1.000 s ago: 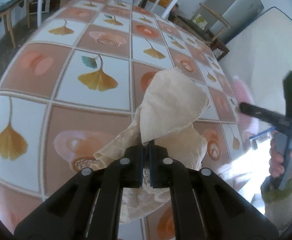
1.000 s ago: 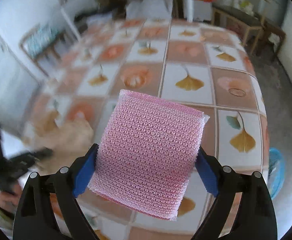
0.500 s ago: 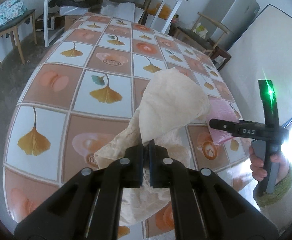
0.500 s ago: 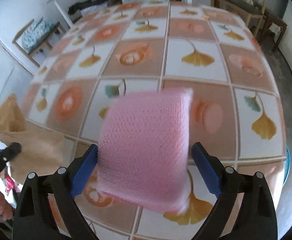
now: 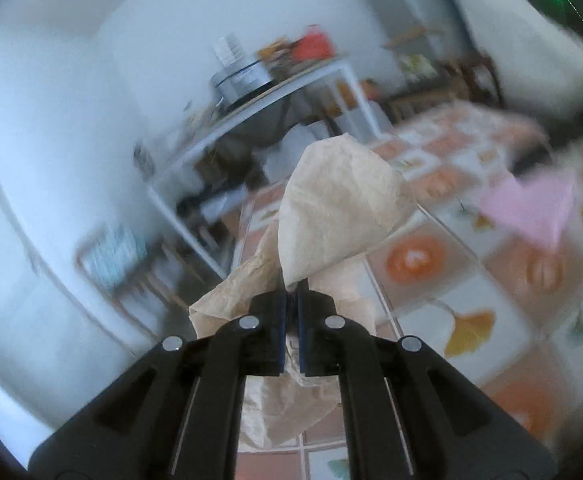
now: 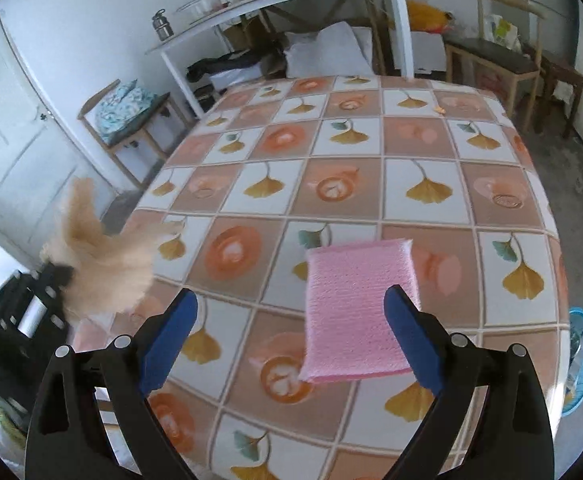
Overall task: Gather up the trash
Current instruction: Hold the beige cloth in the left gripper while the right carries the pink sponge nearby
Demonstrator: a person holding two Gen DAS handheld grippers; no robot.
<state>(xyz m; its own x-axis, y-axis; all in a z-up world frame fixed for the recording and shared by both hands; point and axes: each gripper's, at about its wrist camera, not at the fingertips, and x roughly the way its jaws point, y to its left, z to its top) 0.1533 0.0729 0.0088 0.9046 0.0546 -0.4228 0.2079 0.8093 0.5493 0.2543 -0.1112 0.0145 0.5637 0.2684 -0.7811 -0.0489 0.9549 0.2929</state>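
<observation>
The left gripper [image 5: 290,300] is clamped tight on a crumpled beige paper [image 5: 331,216], which fans up and forward from its fingertips. The right gripper [image 6: 291,320] stands wide apart, nothing between its pads; the pink sponge [image 6: 355,312] lies flat on the patterned tablecloth [image 6: 411,160], just ahead of its right finger.

Crumpled tan paper [image 5: 331,216] held aloft; pink sponge [image 6: 355,312] flat on tablecloth.
</observation>
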